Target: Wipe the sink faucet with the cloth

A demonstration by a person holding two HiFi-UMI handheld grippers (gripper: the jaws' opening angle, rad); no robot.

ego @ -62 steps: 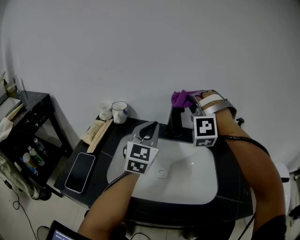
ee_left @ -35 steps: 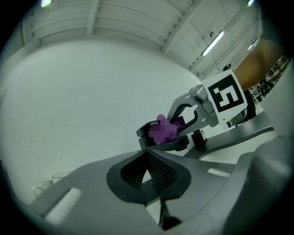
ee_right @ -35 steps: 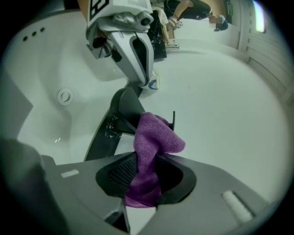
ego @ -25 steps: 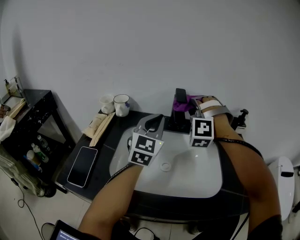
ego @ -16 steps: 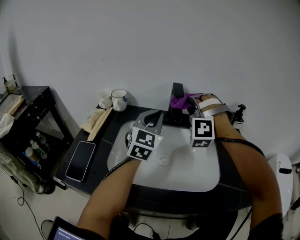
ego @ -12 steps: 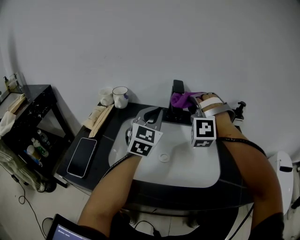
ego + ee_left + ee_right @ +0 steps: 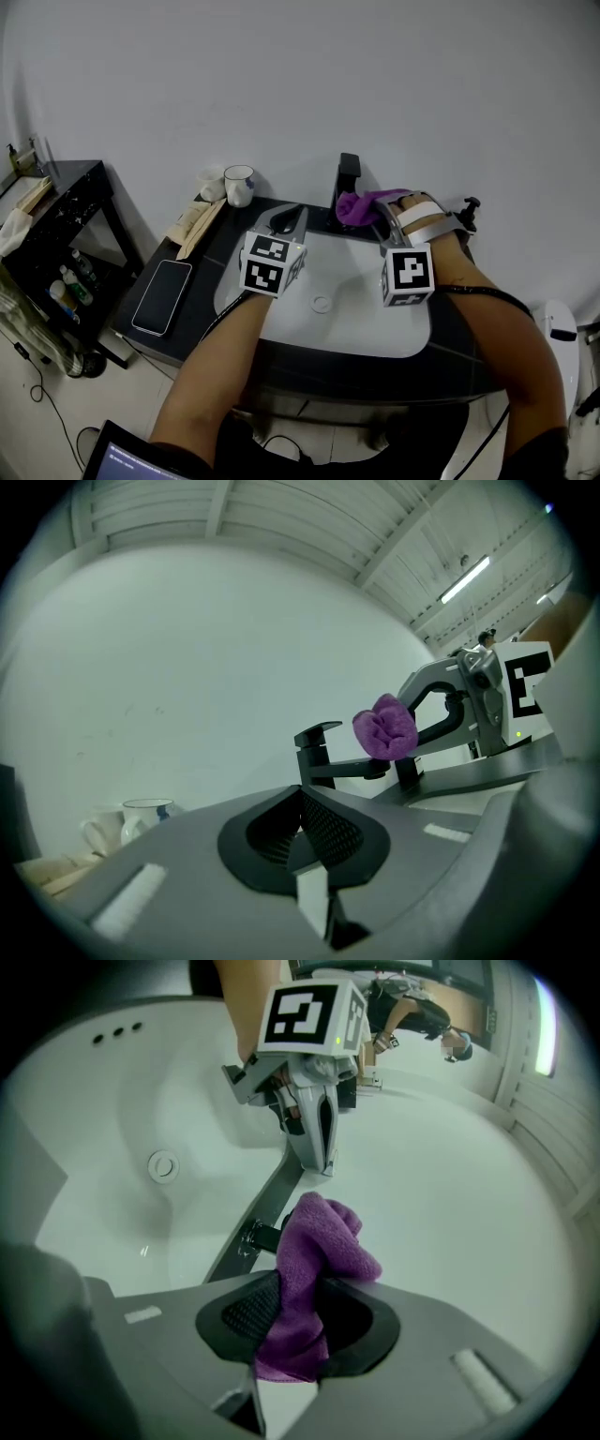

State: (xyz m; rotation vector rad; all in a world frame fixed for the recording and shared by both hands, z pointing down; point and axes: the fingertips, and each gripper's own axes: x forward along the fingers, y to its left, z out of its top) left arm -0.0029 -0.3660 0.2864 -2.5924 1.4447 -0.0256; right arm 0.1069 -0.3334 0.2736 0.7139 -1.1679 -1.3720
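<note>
The black faucet [image 7: 349,180] stands at the back of the white sink [image 7: 281,323]. My right gripper [image 7: 373,219] is shut on a bunched purple cloth [image 7: 360,206], which sits just right of the faucet's column, over the spout. In the right gripper view the cloth [image 7: 317,1262] fills the jaws of that gripper [image 7: 298,1324], above the faucet spout [image 7: 270,1206]. My left gripper [image 7: 287,219] hovers over the basin's left side, shut and empty. In the left gripper view, it [image 7: 302,834] faces the faucet [image 7: 321,754] and the cloth [image 7: 385,729].
On the dark counter left of the sink lie a phone [image 7: 161,296], flat paper packets [image 7: 192,225] and two cups [image 7: 238,185]. A black side shelf [image 7: 58,217] with bottles stands further left. The drain [image 7: 322,304] is in the basin's middle. A small black fitting [image 7: 470,206] stands at the right.
The cloth covered the faucet's top 2.5 s ago; my right gripper has since brought it down to the right of the column, baring the handle. My left gripper shifted slightly left.
</note>
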